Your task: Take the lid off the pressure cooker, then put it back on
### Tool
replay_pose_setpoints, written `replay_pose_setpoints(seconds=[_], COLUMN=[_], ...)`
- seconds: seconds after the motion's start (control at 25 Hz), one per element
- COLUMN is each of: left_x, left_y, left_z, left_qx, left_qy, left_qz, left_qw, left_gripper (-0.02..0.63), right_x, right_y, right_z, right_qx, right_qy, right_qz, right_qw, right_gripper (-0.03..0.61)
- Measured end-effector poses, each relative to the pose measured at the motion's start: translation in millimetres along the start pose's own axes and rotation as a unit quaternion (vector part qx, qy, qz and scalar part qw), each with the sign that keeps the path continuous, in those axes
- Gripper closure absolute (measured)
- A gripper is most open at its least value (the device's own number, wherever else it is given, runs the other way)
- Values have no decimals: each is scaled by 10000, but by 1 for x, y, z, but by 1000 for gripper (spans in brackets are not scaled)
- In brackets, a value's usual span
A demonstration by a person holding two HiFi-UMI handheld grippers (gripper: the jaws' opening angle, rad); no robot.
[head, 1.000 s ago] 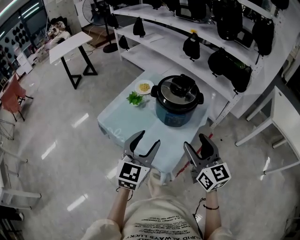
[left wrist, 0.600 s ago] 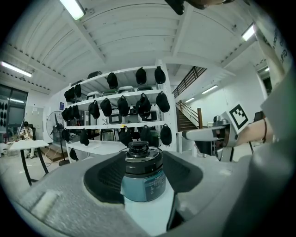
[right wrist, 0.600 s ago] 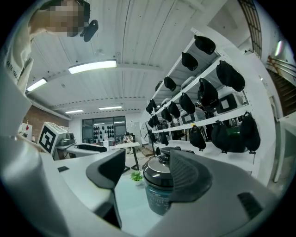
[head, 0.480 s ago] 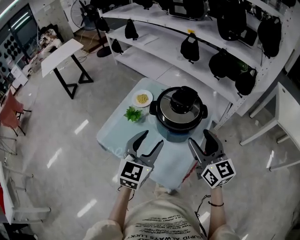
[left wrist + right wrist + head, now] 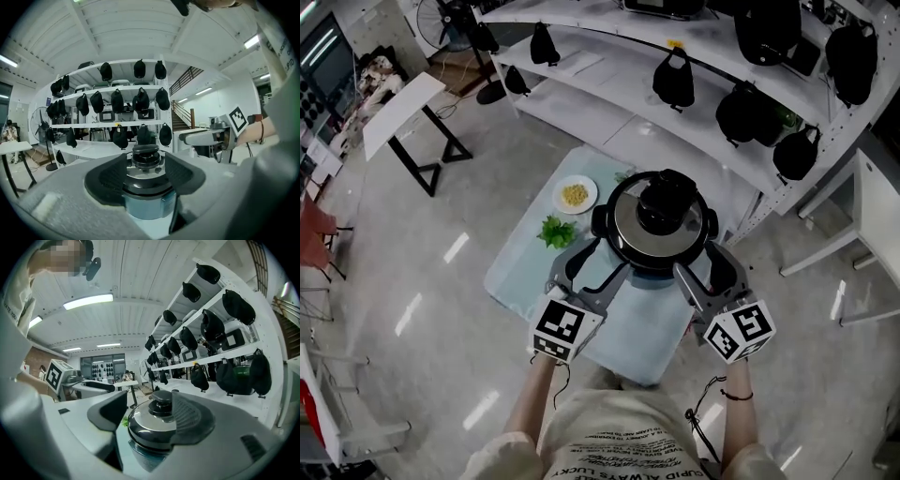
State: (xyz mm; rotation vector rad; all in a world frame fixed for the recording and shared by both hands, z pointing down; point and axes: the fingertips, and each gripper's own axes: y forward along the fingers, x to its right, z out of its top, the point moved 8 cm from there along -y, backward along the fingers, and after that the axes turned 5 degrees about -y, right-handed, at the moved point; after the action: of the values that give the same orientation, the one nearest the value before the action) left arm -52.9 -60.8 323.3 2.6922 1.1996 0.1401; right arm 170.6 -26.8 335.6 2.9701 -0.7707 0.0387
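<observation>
Surroundings: a white shelving rack (image 5: 609, 112) runs across the top of the head view, hung with dark bags or covers (image 5: 673, 82). A white side table (image 5: 401, 101) on black legs stands at the upper left, and a white desk (image 5: 874, 211) at the right edge. The floor is glossy grey. Between the person and the rack is a small table (image 5: 525, 277) under a pale blue cloth. Nothing lies between the tongs and the pot. Containers: a little white plate (image 5: 575, 195) at the table's far left corner holds yellow bits, kind unclear. A sprig of leafy greens (image 5: 555, 231) lies loose on the cloth just beside it. The pressure cooker (image 5: 649, 272) sits upright at the table's right side, centre frame, blue-bodied. Its steel lid (image 5: 628, 223) is seated on it, and what is inside is hidden. The black knob (image 5: 664, 200) points straight up at the camera. The two side lugs line up left to right across the frame. Left gripper (image 5: 602, 262): jaws spread, pinching nothing, tips close to the pot's near-left rim. Right gripper (image 5: 701, 264): jaws spread, also empty, at the near-right rim. Each gripper view frames the lidded pot in the gap between the pads. Contact with the rim cannot be told.
</observation>
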Motion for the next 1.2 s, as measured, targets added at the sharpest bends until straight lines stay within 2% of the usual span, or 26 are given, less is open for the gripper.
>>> replay_pose_setpoints(seconds=[0.16,0.32,0.6,0.72,0.92,1.2], left_x=[-11,-23,-51,-56,-61,-64], left_y=[20,44,88,107,135,162], left_z=[6,13,15,13,12,21], left_qx=[-84,-248,-554,-725,-955,-1039], left_qy=[144,488,881,1103,1636,1957], left_qz=[-302,-727,-1678,-2124,-2805,-3693], left_qw=[9994,9959,9803,9682,9410,9025], left_gripper=[367,345,333,331,328,318], right_x=[8,18,33,37,45,51], right_y=[10,21,46,55,70,91], right_z=[1,5,5,2,-2,-1], right_qx=[-67,-85,-316,-438,-680,-1086], right_qy=[26,-87,-237,-240,-306,-591], right_qz=[-36,-4,56,73,188,545], right_qw=[10000,9999,9992,9987,9970,9908], right_gripper=[290,284,276,276,270,259])
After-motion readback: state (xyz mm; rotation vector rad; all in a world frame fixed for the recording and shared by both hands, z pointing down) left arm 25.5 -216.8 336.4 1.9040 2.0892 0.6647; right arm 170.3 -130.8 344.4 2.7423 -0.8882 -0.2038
